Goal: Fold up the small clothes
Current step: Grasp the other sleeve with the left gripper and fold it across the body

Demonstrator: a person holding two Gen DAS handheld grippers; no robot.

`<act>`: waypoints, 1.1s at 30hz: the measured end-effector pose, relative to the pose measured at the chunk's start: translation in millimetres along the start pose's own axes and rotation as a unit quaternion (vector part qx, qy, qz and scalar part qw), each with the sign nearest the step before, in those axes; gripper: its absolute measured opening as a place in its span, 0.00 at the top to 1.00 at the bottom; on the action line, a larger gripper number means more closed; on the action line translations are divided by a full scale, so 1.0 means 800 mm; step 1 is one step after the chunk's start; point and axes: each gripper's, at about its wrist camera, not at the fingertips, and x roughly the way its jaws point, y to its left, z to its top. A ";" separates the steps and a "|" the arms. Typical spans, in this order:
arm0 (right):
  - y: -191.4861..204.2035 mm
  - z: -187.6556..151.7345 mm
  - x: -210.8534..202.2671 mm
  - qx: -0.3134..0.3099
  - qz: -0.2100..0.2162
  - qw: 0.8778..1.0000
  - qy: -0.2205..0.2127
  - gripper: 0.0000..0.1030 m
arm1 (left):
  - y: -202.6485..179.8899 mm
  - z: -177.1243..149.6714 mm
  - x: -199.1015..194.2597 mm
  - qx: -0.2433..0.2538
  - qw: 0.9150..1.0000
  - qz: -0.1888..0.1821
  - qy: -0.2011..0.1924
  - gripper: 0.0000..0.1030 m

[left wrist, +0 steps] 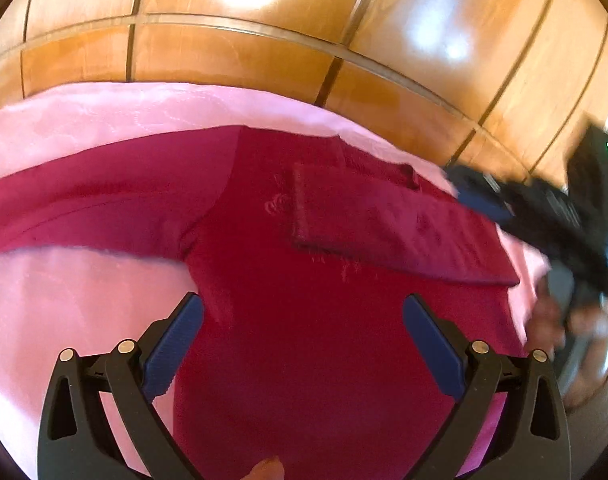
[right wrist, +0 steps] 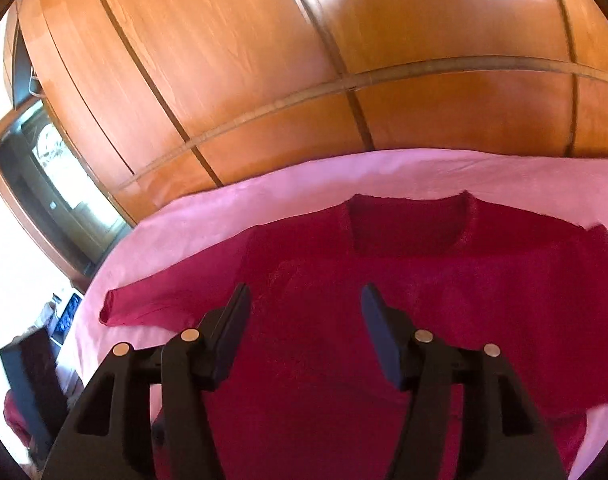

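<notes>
Left wrist view: left hand-held gripper (left wrist: 303,312) wide, empty.
Right hand-held gripper (right wrist: 306,300): parted, empty.
Sweater (right wrist: 424,280): soft, light, limp; pinch outstretched sleeve cuff (right wrist: 112,308).

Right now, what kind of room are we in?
Probably a bedroom. A red sweater lies spread on a pink sheet that looks like a bed's, glossy wooden wardrobe doors stand right behind it, and a window sits at the left.
</notes>
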 end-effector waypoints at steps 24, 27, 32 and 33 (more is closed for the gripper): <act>-0.159 -0.054 -0.070 0.180 -0.060 0.981 -0.040 0.17 | -0.008 0.114 0.091 -0.042 0.999 -0.033 0.004 0.94; -0.179 -0.052 -0.060 0.202 -0.066 0.976 -0.039 0.17 | 0.008 0.114 0.079 -0.040 0.999 -0.002 -0.006 0.94; -0.162 -0.068 -0.059 0.166 -0.078 0.983 -0.008 0.16 | 0.016 0.081 0.120 -0.004 0.997 0.062 0.045 0.98; -0.157 -0.070 -0.064 0.158 -0.074 0.985 -0.004 0.16 | 0.016 0.075 0.122 0.000 0.997 0.067 0.049 0.98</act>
